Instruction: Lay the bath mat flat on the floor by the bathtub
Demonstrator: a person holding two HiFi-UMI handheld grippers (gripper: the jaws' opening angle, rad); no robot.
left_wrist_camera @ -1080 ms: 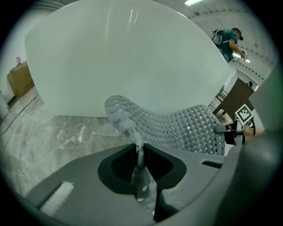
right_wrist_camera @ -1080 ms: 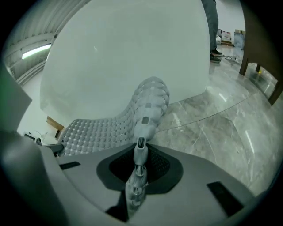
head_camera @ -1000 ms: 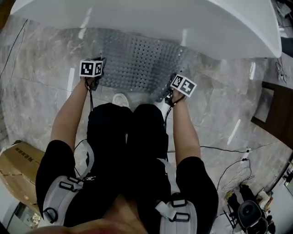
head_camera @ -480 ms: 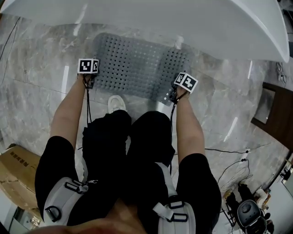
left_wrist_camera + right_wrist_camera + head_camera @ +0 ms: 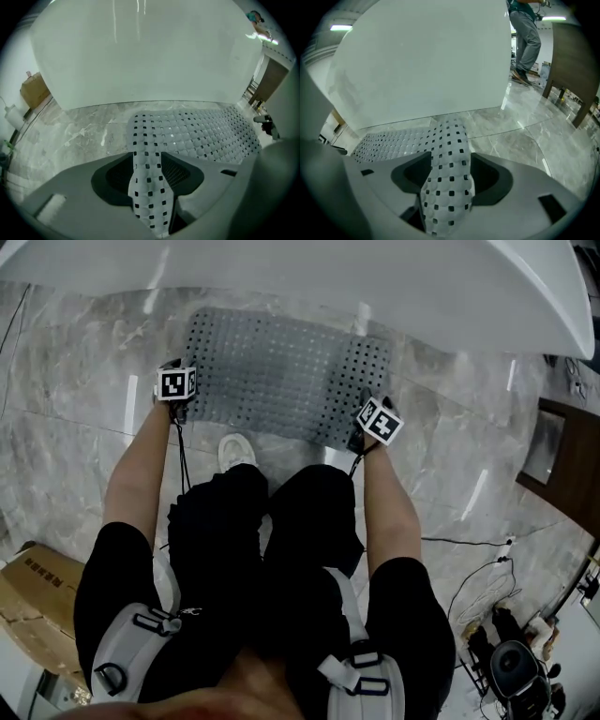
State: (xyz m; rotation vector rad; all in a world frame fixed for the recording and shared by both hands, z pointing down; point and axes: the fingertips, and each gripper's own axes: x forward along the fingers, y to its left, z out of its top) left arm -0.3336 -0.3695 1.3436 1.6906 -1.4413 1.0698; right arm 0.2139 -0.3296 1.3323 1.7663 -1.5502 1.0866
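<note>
The grey perforated bath mat (image 5: 281, 371) lies spread on the marble floor right in front of the white bathtub (image 5: 328, 277). My left gripper (image 5: 178, 367) sits at the mat's near left corner, my right gripper (image 5: 366, 395) at its near right corner. In the left gripper view that gripper (image 5: 150, 187) has its jaws opening, and a corner strip of the mat (image 5: 197, 133) still lies loosely between them. In the right gripper view the other gripper (image 5: 447, 187) is likewise opening around its corner of the mat (image 5: 393, 140), with gaps beside the strip.
A white shoe (image 5: 234, 451) stands just short of the mat's near edge. A cardboard box (image 5: 37, 596) is at the lower left, cables (image 5: 469, 568) and dark wooden furniture (image 5: 562, 456) at the right. A person (image 5: 525, 37) stands beyond the tub's end.
The mat has come out from under the tub's rim and now lies flat and sharp on the floor. Both grippers moved slightly with it and their jaws have spread.
</note>
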